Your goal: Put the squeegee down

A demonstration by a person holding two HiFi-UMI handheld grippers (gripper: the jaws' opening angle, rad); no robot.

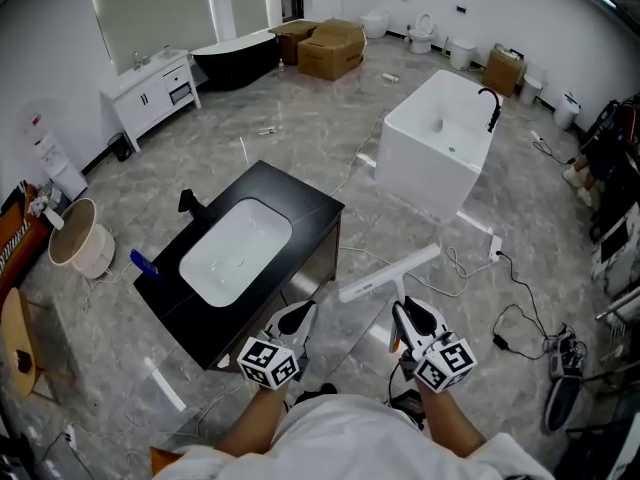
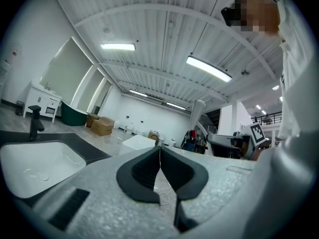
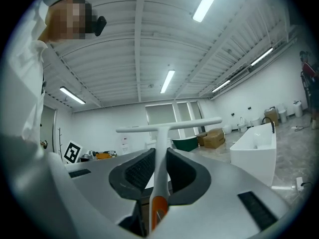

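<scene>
A white squeegee with an orange-tipped handle sticks up and forward from my right gripper, which is shut on its handle. In the right gripper view the squeegee runs up between the dark pads to its T-shaped blade, and my right gripper clamps the shaft. My left gripper hangs beside it over the front edge of the black vanity. Its jaws meet with nothing between them in the left gripper view, where my left gripper points over the counter.
The black vanity holds a white basin, a black tap and a blue object. A white freestanding tub stands beyond on the marble floor. Cables trail at right. Cardboard boxes sit far back.
</scene>
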